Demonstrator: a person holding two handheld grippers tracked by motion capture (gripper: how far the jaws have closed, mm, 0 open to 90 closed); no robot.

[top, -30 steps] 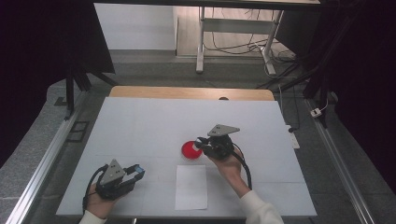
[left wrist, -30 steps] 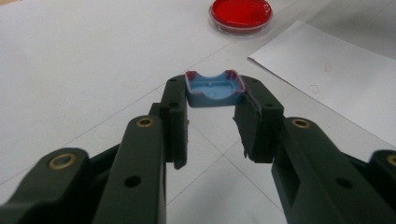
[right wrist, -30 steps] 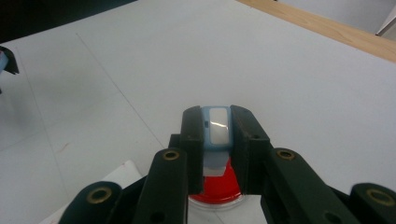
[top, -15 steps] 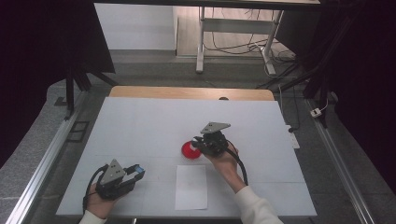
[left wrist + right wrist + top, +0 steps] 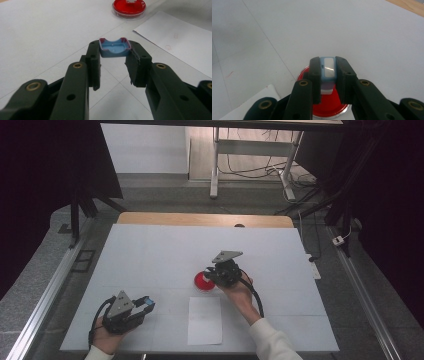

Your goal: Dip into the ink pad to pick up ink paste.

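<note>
Right tool [image 5: 328,72] clamped on small blue stamp with white base [image 5: 327,70], held directly above red ink pad dish [image 5: 329,105], near middle of white tabletop [image 5: 150,250]. Left tool [image 5: 113,53] gripping blue cap with red-stained rim [image 5: 115,47], at near-left corner of tabletop. White paper sheet [image 5: 205,320] lying flat just behind dish, between both hands.

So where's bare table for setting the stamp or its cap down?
Free: the wide stretch behind the red ink pad up to the table's far edge. Crowded: around the pad, the right gripper and the paper sheet.
</note>
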